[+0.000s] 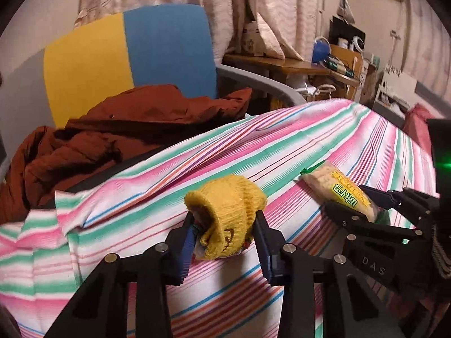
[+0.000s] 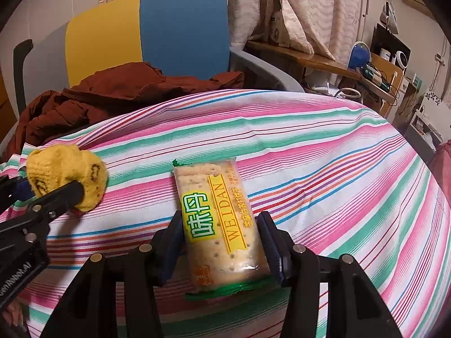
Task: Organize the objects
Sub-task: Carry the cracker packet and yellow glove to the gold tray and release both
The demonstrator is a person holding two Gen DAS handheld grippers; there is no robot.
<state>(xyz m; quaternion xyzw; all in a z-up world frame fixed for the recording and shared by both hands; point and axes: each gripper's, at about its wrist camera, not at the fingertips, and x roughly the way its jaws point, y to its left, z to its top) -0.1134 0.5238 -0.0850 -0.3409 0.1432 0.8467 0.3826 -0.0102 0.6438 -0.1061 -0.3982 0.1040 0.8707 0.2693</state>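
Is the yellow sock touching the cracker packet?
Apart. The right wrist view shows striped cloth between the yellow sock and the cracker packet.

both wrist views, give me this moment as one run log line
left tool: shut on yellow sock | right tool: shut on cracker packet | surface: striped cloth | behind: brown jacket on chair

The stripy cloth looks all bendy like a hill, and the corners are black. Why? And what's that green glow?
Left wrist view: the fisheye lens bulges the striped cloth and blacks out the corners; the green glow shines from the right gripper's body at the edge. Right wrist view: same bulge; the cracker packet is sharp, its wrapper slightly shiny, the room behind dim.
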